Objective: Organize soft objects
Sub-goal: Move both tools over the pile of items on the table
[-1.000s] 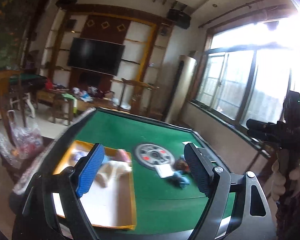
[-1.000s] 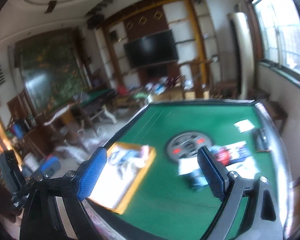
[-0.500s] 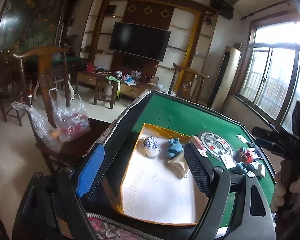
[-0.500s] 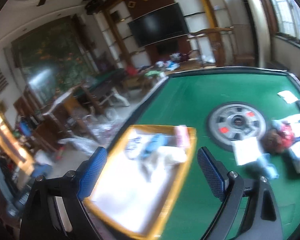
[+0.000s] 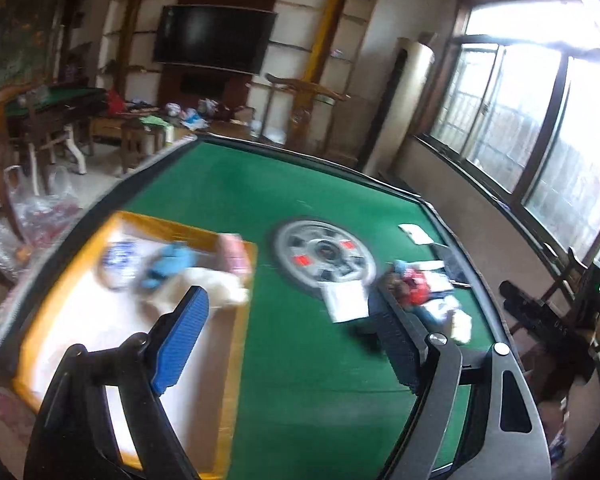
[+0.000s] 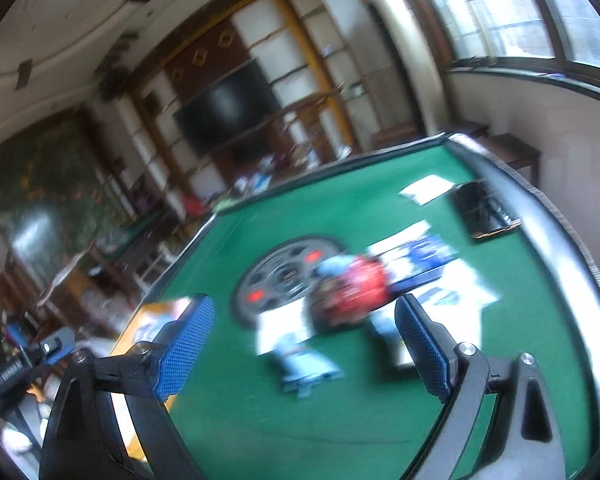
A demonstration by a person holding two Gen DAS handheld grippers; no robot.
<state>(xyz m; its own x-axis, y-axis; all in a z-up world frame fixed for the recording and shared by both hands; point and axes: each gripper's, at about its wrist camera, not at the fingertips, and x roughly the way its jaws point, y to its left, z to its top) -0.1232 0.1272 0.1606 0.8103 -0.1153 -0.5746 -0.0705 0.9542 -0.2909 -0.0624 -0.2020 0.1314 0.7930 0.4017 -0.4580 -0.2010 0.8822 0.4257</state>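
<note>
While both views swing back right toward far pile, tray [image 5: 236, 344] at left holds blue toy [image 5: 168, 266], white cloth [image 5: 224, 292], pink piece [image 5: 232, 254]. Left gripper [image 5: 288, 344]: jaws wide, empty. Half second ago it faced tray. Right gripper [image 6: 300, 344]: jaws wide, empty, now lined on red toy [image 6: 360, 284], next pick likely.

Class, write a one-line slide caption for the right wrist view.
Open right gripper above green table, facing blurred red soft toy near the centre dial.
</note>
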